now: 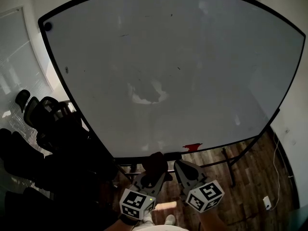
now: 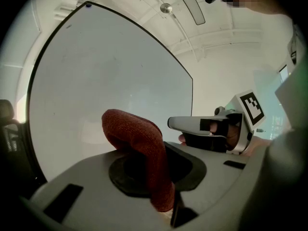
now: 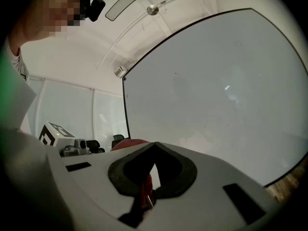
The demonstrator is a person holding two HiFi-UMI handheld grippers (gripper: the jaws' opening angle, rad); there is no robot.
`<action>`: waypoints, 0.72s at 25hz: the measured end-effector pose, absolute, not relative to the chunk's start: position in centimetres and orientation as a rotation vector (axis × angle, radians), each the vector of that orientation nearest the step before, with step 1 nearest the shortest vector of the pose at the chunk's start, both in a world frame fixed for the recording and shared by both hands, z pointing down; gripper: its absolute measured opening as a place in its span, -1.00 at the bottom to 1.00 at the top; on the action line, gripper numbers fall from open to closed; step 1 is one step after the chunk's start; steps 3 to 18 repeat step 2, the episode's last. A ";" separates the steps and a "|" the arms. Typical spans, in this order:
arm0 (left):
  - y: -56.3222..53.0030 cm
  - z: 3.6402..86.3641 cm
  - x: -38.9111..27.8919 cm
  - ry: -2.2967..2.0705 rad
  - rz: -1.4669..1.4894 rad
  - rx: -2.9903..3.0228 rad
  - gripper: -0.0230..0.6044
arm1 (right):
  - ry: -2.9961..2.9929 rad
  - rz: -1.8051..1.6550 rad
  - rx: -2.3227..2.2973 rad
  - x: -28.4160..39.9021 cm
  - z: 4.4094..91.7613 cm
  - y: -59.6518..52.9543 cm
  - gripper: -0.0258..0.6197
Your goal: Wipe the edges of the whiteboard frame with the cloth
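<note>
A big whiteboard point(image 1: 183, 61) with a thin black frame point(image 1: 62, 81) fills the head view. Both grippers are held low, just under its bottom edge. My left gripper point(image 1: 153, 171) is shut on a dark red cloth point(image 1: 155, 160); in the left gripper view the cloth point(image 2: 134, 136) stands up in a fold from between the jaws. My right gripper point(image 1: 181, 166) is beside it on the right, jaws together and nothing in them; it also shows in the left gripper view point(image 2: 211, 128). In the right gripper view the board's left frame edge point(image 3: 126, 109) is ahead.
Black office chairs point(image 1: 45, 117) crowd the left, close to the board's left edge. A small red item point(image 1: 193, 147) lies at the board's bottom rail. The stand's dark legs point(image 1: 230, 166) reach over the wooden floor at right. A black magnet point(image 1: 47, 26) sits top left.
</note>
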State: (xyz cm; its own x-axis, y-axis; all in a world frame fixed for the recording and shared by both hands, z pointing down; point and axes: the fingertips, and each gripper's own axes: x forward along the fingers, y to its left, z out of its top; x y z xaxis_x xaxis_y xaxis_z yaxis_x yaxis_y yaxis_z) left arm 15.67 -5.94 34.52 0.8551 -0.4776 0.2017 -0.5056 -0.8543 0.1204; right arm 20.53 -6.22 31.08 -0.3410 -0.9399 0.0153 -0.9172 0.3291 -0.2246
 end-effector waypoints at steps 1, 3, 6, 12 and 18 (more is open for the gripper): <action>-6.0 34.4 15.8 -0.766 0.244 2.866 -0.70 | 2.464 -0.286 -1.728 20.7 30.9 -6.3 -0.92; -6.1 34.3 16.0 -0.767 0.241 2.870 -0.70 | 2.464 -0.277 -1.727 20.8 30.8 -6.3 -0.91; -6.1 34.3 16.0 -0.767 0.241 2.870 -0.70 | 2.464 -0.277 -1.727 20.8 30.8 -6.3 -0.91; -6.1 34.3 16.0 -0.767 0.241 2.870 -0.70 | 2.464 -0.277 -1.727 20.8 30.8 -6.3 -0.91; -6.1 34.3 16.0 -0.767 0.241 2.870 -0.70 | 2.464 -0.277 -1.727 20.8 30.8 -6.3 -0.91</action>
